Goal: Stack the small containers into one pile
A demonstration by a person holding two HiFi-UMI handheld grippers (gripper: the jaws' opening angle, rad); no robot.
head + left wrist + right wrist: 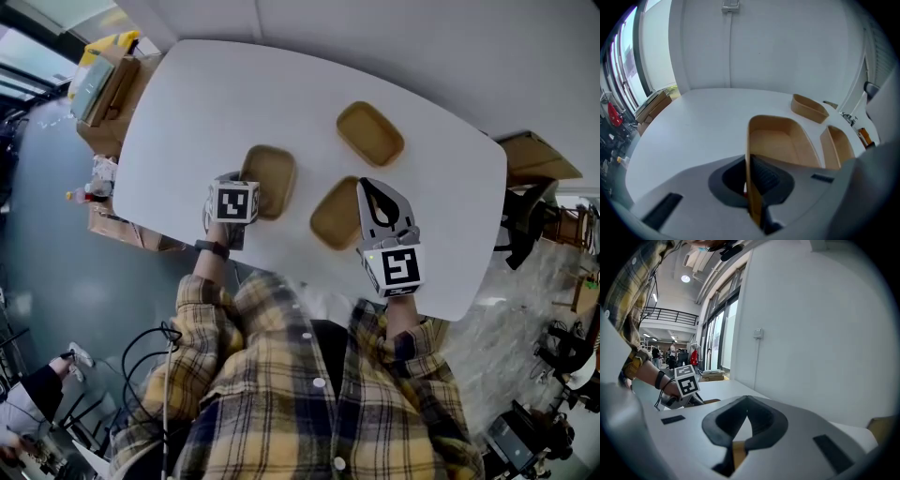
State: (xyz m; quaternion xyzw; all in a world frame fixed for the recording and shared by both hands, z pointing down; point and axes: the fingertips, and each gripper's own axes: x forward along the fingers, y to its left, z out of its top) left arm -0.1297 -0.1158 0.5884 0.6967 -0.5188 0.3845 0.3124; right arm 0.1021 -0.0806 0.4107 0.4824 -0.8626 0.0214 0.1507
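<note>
Left gripper (751, 180) fingers pinch the rim of a tan rounded fibre container (780, 143) on the white table (206, 84), likely to lift it. Right gripper (380, 202) fingers closed, empty, over the middle container (334, 217).

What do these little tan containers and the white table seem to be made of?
The containers: probably thin wood veneer or pressed fibre; matte tan, thin rims, no shine. The table: perhaps laminate or painted board; smooth, white, satin, no grain.
</note>
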